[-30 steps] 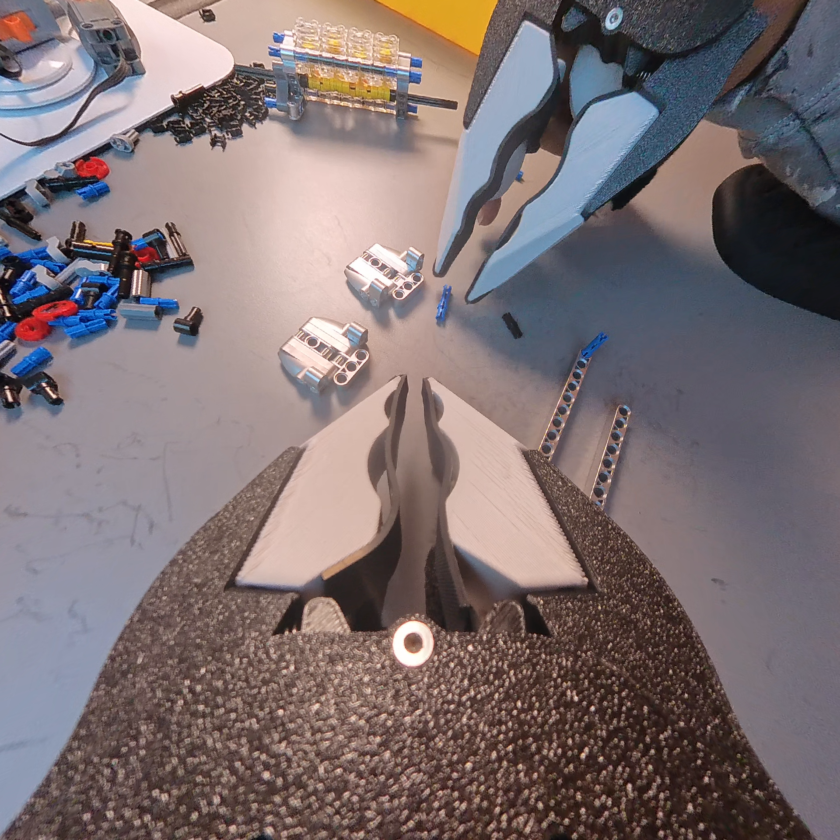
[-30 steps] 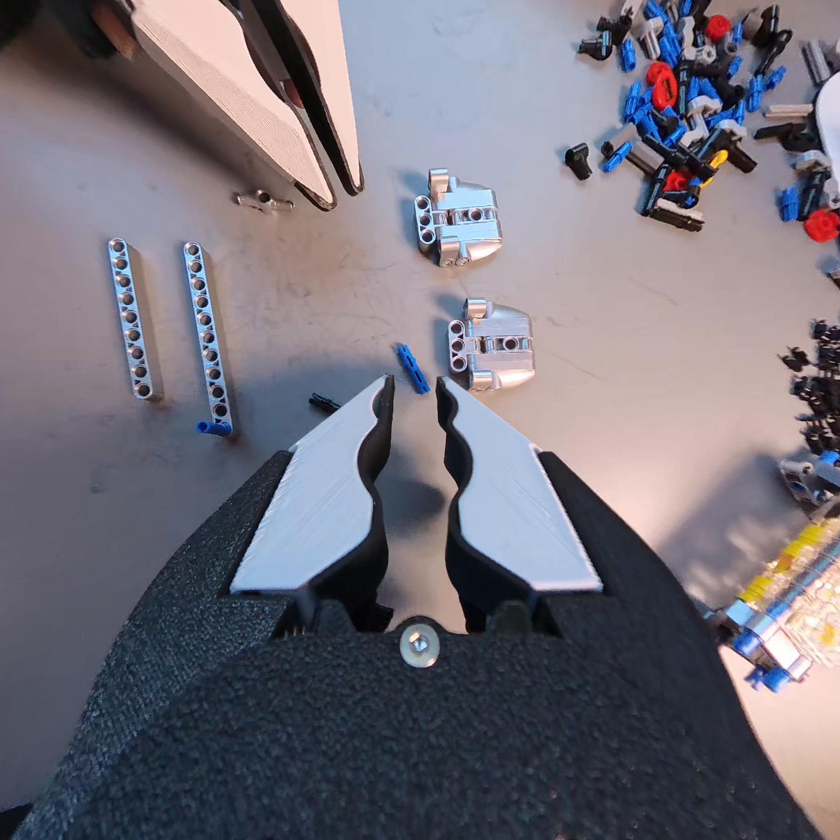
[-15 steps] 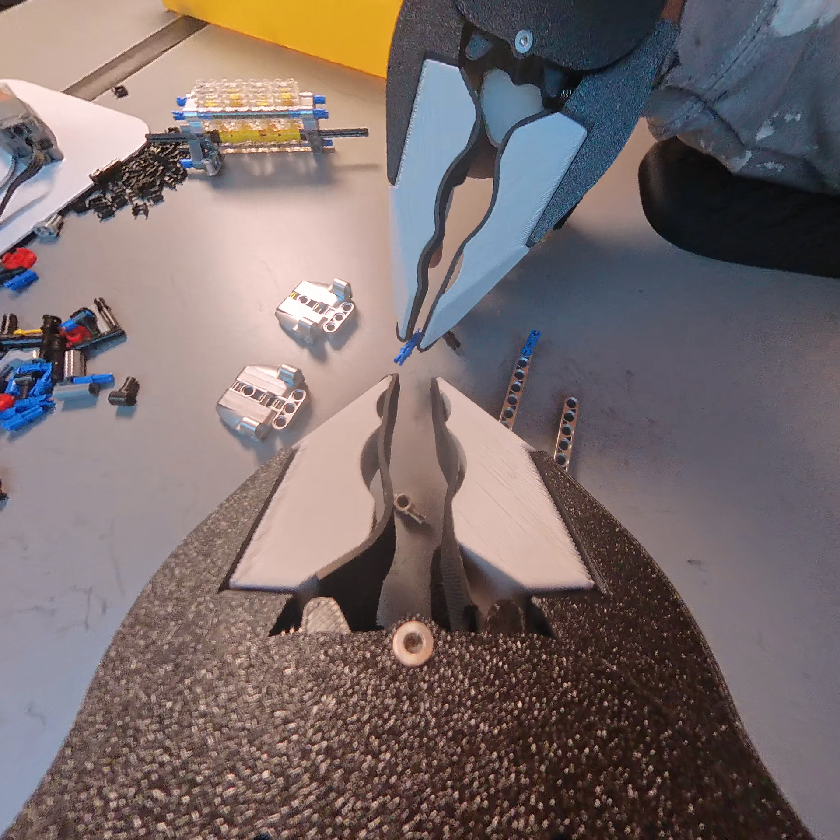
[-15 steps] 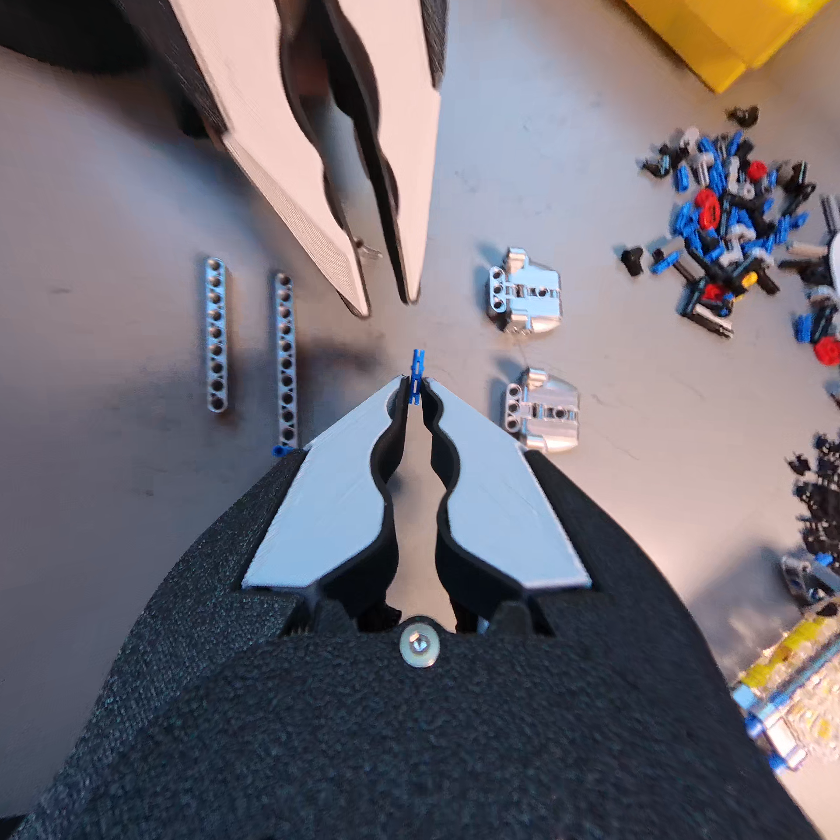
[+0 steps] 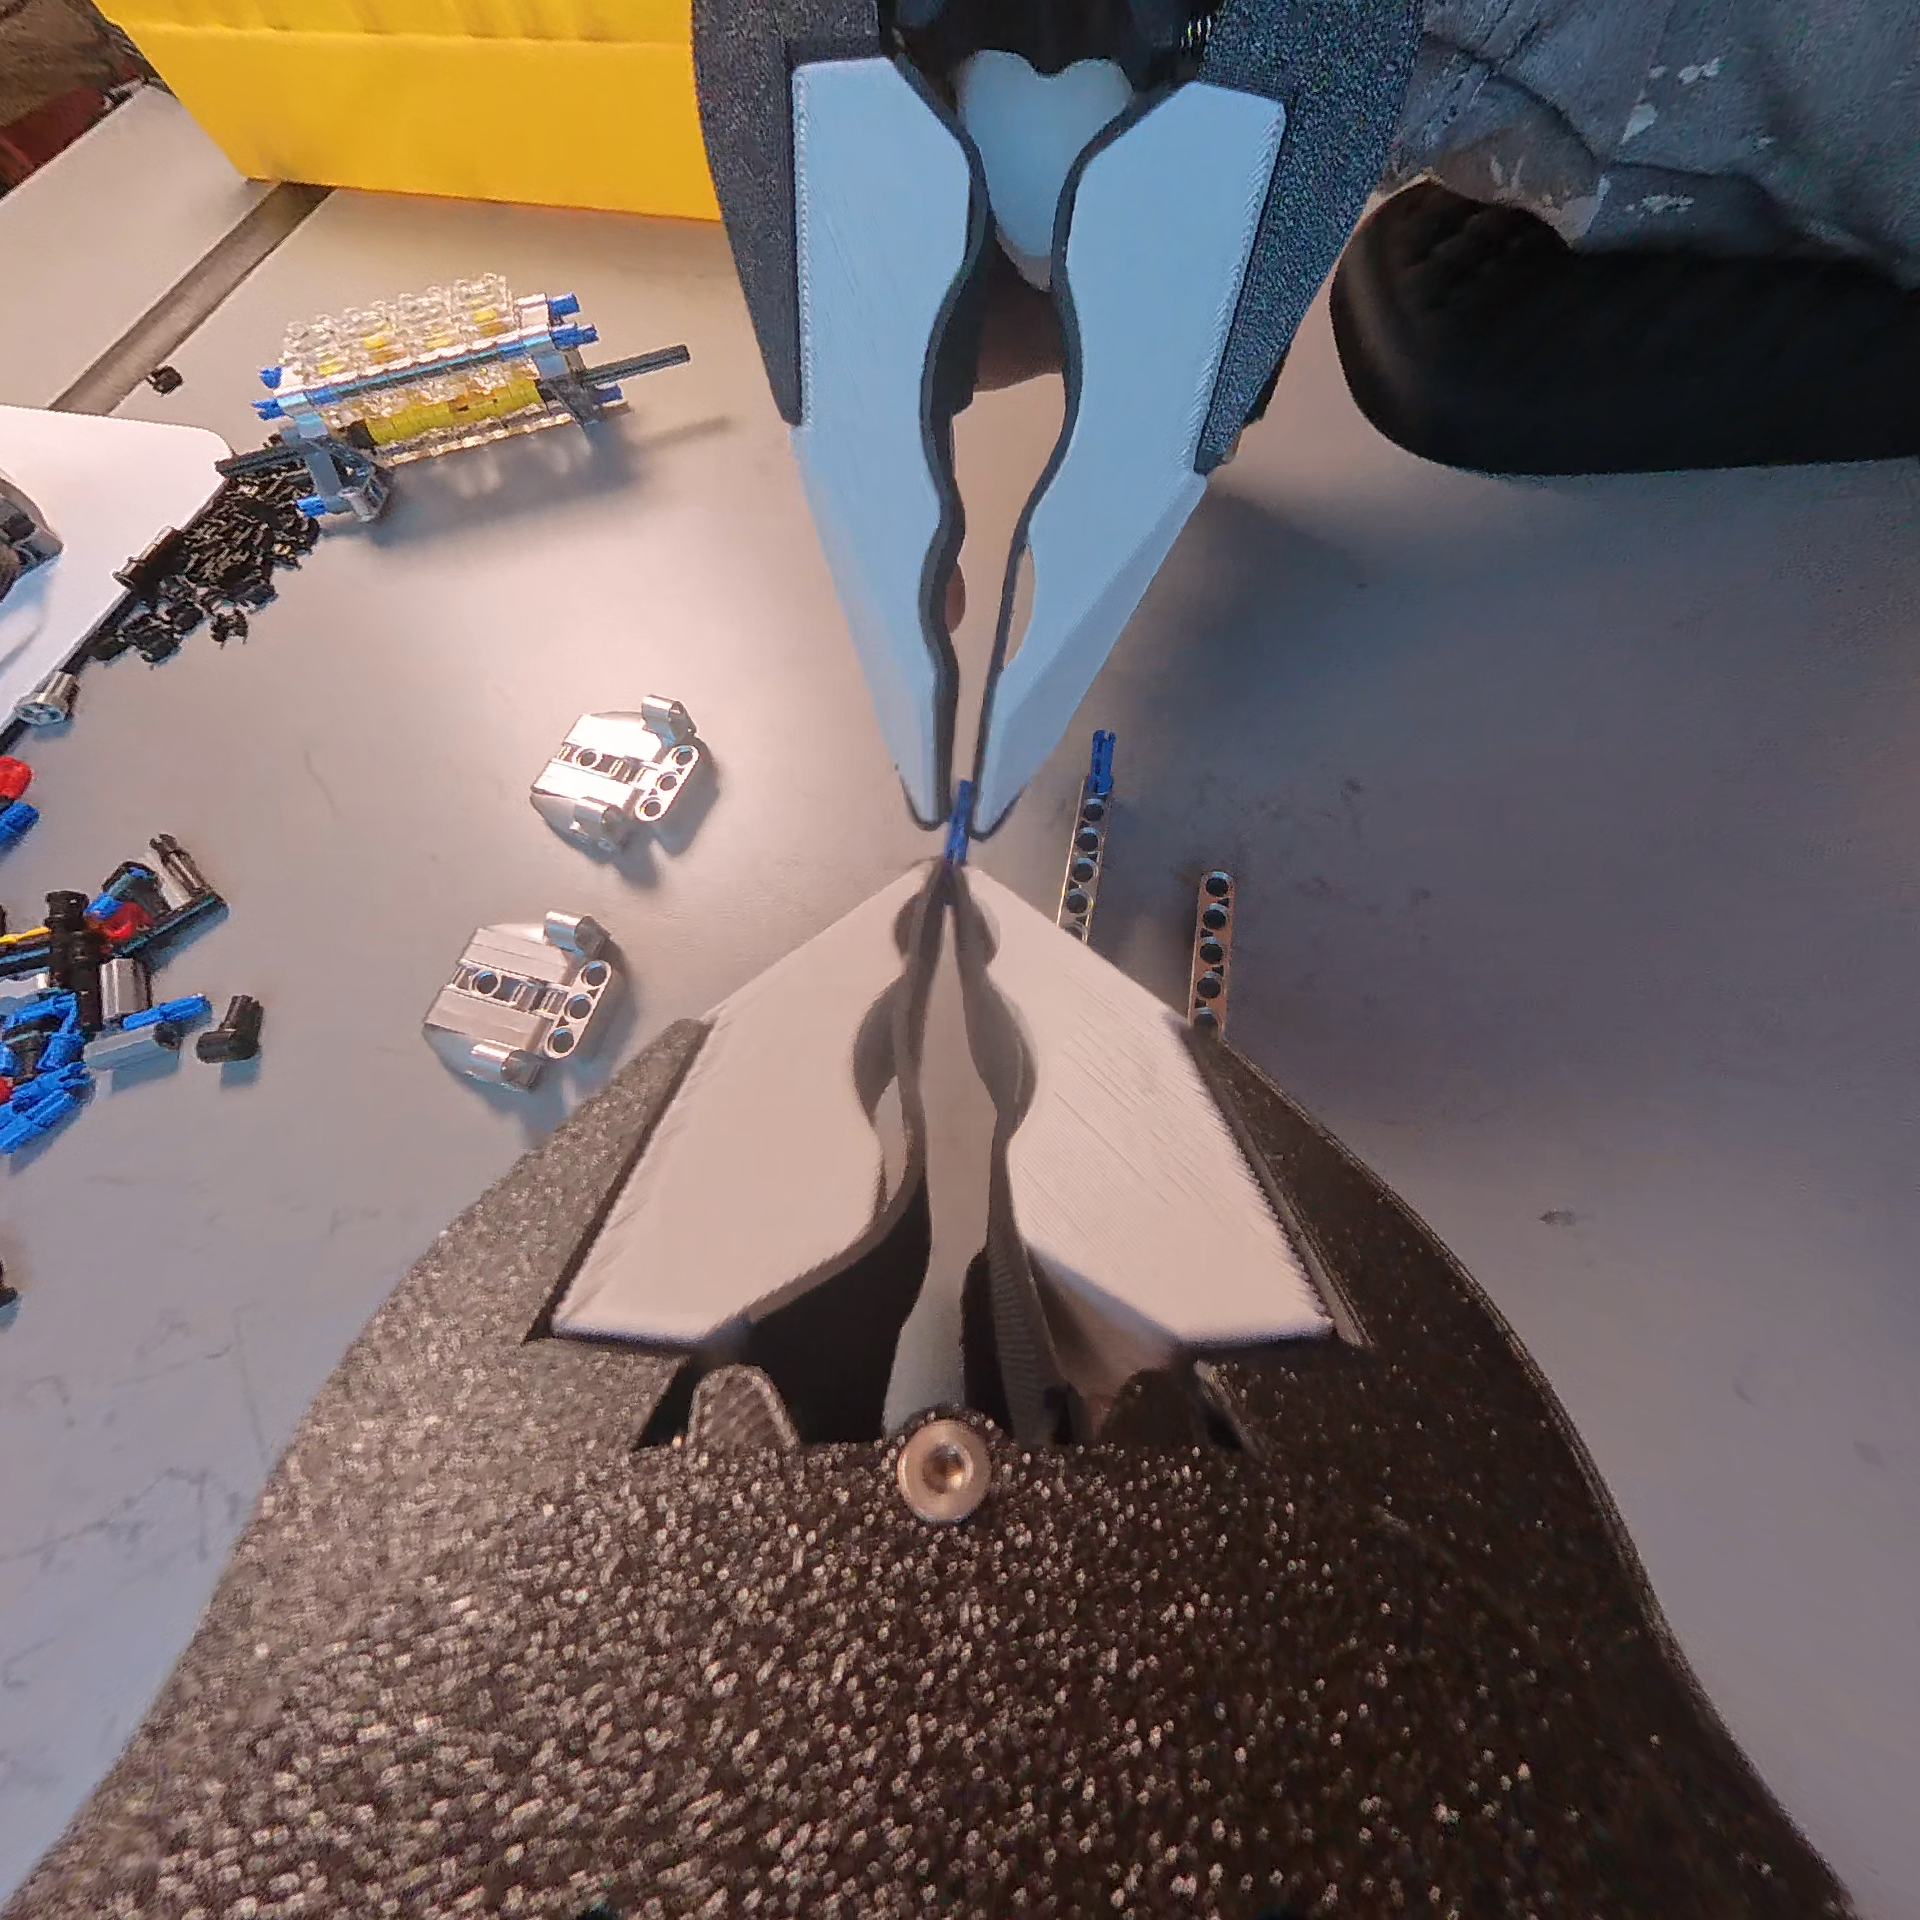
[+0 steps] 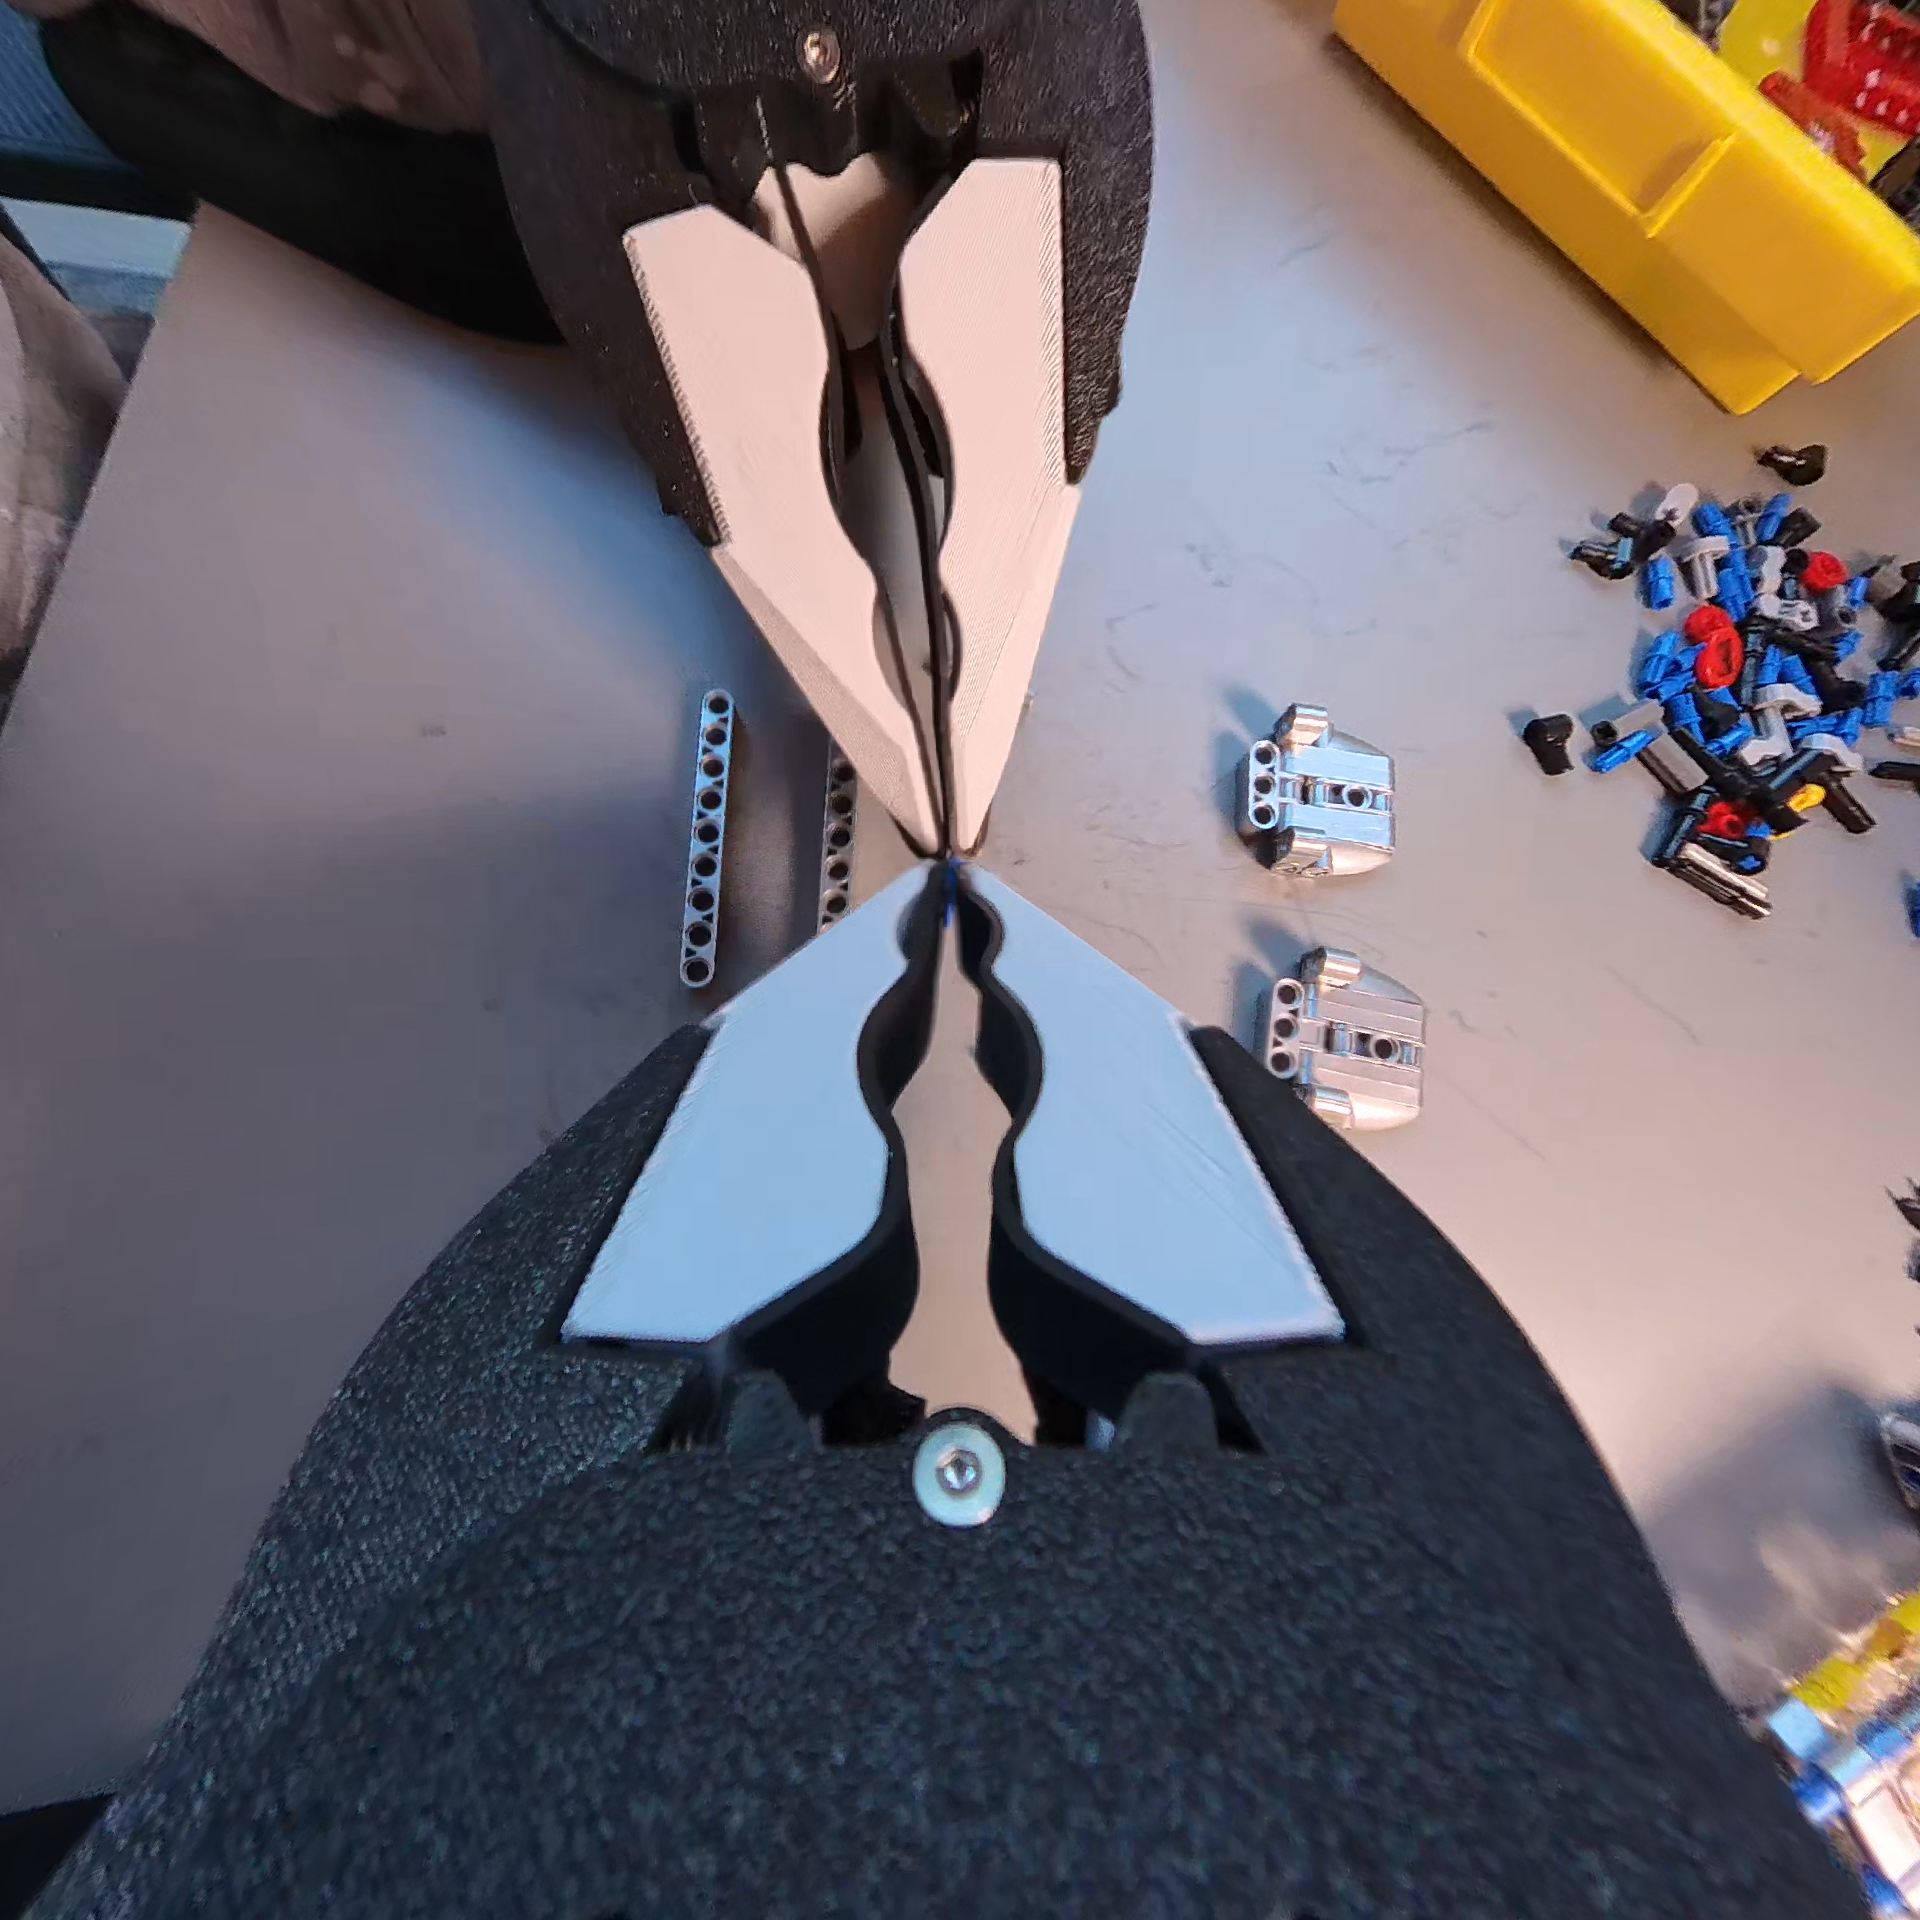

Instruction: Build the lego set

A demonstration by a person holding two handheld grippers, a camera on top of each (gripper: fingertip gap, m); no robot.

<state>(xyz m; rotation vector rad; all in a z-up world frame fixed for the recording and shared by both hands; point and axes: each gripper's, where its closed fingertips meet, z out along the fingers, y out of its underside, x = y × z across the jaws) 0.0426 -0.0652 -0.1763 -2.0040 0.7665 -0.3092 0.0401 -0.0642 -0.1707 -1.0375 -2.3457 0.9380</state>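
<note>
The right gripper (image 6: 945, 883) has its fingers pressed together on a small blue pin (image 5: 961, 821), which sticks out past the tips. The left gripper (image 5: 940, 883) meets it tip to tip above the table (image 5: 1507, 831); its fingers are drawn nearly together at the points, and the blue pin reaches just into them, though whether they truly clamp it cannot be told. In the left wrist view the right gripper comes in from the top of the frame, pointing steeply down at the camera, with a grey sleeve (image 5: 1662, 114) behind it. In the right wrist view the left gripper likewise comes from the top, fingers angled down toward the meeting point.

No writing or brand mark can be read on anything in view.

Just beside the tips lie two grey strips with holes (image 6: 710, 836), side by side on the table; the nearer one is partly hidden behind the fingers and carries a blue pin in its far end in the left wrist view. On the other side of the grippers sit two silver blocks (image 6: 1320, 790), near each other but apart. Farther out is a heap of small blue, black and red pieces (image 6: 1756, 686), a pile of small black pieces (image 5: 208, 571), a clear and yellow assembly (image 5: 436, 369) on a grey frame, a white board (image 5: 104, 488), and a yellow bin (image 6: 1621, 177)
</note>
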